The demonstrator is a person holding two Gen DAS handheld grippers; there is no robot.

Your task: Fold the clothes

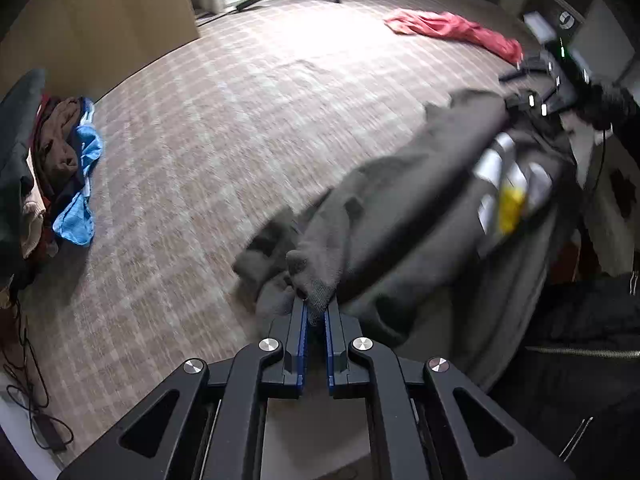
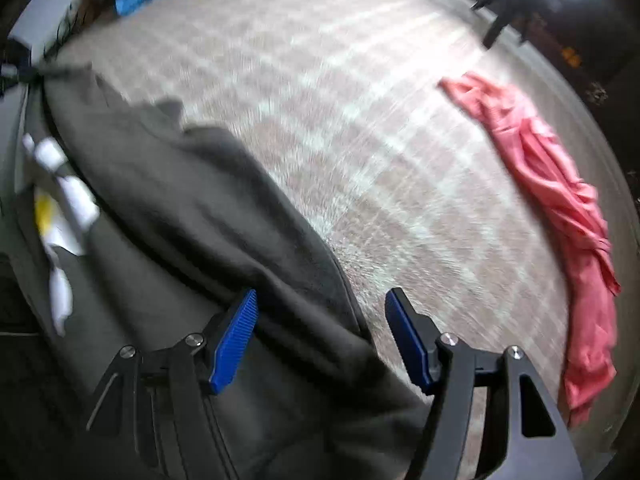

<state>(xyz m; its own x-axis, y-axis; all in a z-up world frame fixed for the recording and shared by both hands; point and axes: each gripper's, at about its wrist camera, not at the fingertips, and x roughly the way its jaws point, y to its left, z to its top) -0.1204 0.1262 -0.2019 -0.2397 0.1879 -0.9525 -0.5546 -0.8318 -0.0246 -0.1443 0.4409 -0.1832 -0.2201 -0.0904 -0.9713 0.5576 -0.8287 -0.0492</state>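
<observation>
A dark grey sweatshirt (image 1: 404,208) with a white and yellow print lies spread over the checked bed cover (image 1: 224,128). My left gripper (image 1: 315,307) is shut on a ribbed cuff of it, which bunches up between the blue pads. In the right wrist view the same sweatshirt (image 2: 192,220) runs under my right gripper (image 2: 322,300), whose blue pads stand apart. The cloth's edge lies between them and neither pad presses on it. The right gripper also shows in the left wrist view (image 1: 532,88), at the far end of the garment.
A pink garment (image 2: 560,216) lies crumpled on the bed to the right, also seen as the pink garment (image 1: 456,30). A heap of clothes with a blue piece (image 1: 76,168) sits at the left edge. A wooden panel (image 1: 100,20) stands behind. Cables (image 1: 28,392) trail at lower left.
</observation>
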